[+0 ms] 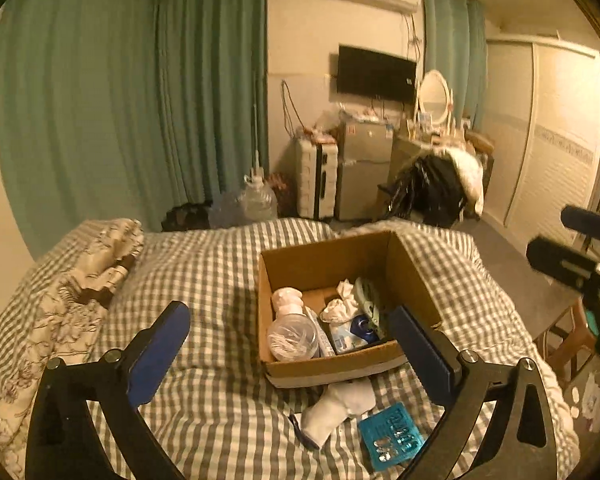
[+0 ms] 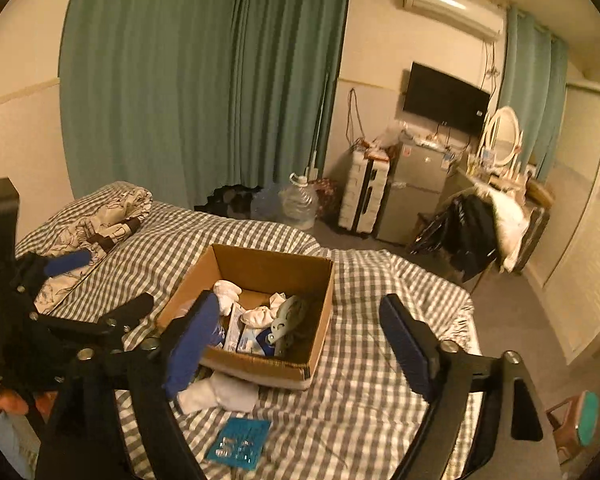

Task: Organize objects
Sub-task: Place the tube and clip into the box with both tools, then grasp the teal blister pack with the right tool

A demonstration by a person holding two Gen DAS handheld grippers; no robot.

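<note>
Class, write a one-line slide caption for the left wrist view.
Open left gripper hovers over a checked bed, facing a part-filled cardboard box.

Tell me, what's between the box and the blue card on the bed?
A crumpled white cloth lies between the box and the blue card; both views show it.

the cardboard box (image 1: 324, 264) is matt brown paperboard, sitting on soft woven checked cloth, the bedspread (image 1: 204, 264). a clear glossy plastic bottle (image 1: 292, 336) lies inside it, while a white cloth sock (image 1: 340, 404) and a shiny teal blister card (image 1: 392, 436) lie outside.
</note>
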